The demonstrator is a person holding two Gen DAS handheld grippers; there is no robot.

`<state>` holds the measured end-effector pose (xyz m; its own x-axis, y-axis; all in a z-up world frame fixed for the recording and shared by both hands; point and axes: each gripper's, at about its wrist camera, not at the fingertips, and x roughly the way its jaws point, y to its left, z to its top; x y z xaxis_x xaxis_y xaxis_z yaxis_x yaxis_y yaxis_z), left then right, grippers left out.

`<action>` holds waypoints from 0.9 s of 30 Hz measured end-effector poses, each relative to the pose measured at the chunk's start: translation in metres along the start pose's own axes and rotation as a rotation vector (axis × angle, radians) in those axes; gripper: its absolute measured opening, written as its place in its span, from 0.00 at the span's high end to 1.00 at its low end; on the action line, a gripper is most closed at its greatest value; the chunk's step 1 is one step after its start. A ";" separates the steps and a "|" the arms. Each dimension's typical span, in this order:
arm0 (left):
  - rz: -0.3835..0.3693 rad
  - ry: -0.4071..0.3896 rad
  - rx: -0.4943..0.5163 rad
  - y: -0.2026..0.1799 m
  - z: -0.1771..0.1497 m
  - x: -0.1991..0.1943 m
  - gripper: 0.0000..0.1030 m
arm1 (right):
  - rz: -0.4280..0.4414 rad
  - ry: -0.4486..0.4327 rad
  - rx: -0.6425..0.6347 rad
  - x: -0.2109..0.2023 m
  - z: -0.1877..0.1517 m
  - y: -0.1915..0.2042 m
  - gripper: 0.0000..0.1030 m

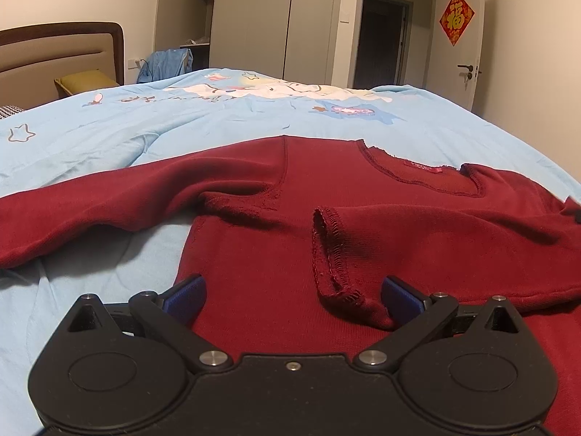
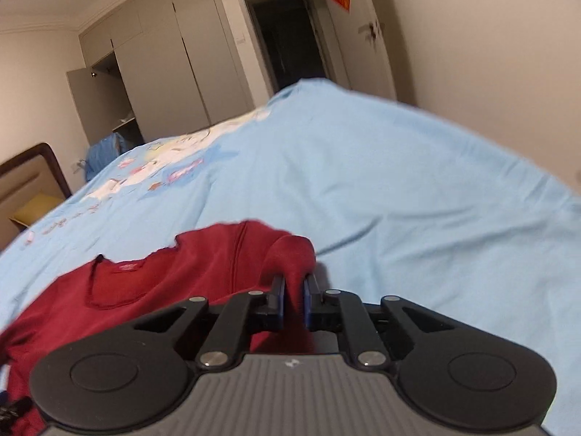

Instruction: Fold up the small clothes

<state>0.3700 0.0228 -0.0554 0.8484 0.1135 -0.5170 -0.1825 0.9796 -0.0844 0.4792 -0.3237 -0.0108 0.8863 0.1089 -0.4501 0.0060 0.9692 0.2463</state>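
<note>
**A:** Start close in. What is each tool doing?

**B:** The left gripper (image 1: 293, 292) hangs low over the red shirt (image 1: 381, 189) with its fingers spread wide and nothing between them. A cuff (image 1: 332, 254) of one sleeve, folded across the chest, lies just ahead of it, nearer the right-hand blue pad (image 1: 401, 296). The right gripper (image 2: 294, 299) has its fingers drawn narrow, pinching a bunch of cloth at the shirt's shoulder (image 2: 290, 254).

**A:** And the shirt itself?

**B:** Flat on the blue bedcover (image 1: 181, 123), neckline (image 1: 421, 170) facing away, the other sleeve (image 1: 109, 203) stretched out to the side, not yet folded.

**A:** So what could spoil it?

**B:** The pinch looks like a thick wad rather than one clean edge. I judge that pulling it across could drag the body along and undo the sleeve already laid over. The right view is blurred, so I cannot tell how many layers are caught.

**A:** Anything on the left side?

**B:** If the open fingers drop where they are, they may catch the cuff plus the chest panel beneath and lift both. The soft cover could also wrinkle under a sliding shirt.

**A:** Further off?

**B:** A wardrobe (image 1: 276, 18), a doorway (image 1: 379, 40); well apart, no threat.
</note>
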 end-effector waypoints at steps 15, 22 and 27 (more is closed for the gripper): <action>-0.001 -0.002 0.000 0.000 -0.001 0.000 0.00 | -0.072 -0.045 -0.239 -0.074 -0.040 0.004 0.43; -0.001 -0.002 0.000 0.000 -0.001 0.000 0.00 | -0.135 -0.029 -0.516 -0.101 -0.092 0.030 0.38; -0.001 -0.002 0.000 0.000 -0.001 0.000 0.00 | -0.143 -0.067 -0.592 -0.086 -0.094 0.056 0.42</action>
<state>0.3695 0.0228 -0.0559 0.8497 0.1131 -0.5151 -0.1820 0.9796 -0.0852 0.3599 -0.2583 -0.0394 0.9230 -0.0266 -0.3840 -0.1146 0.9334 -0.3401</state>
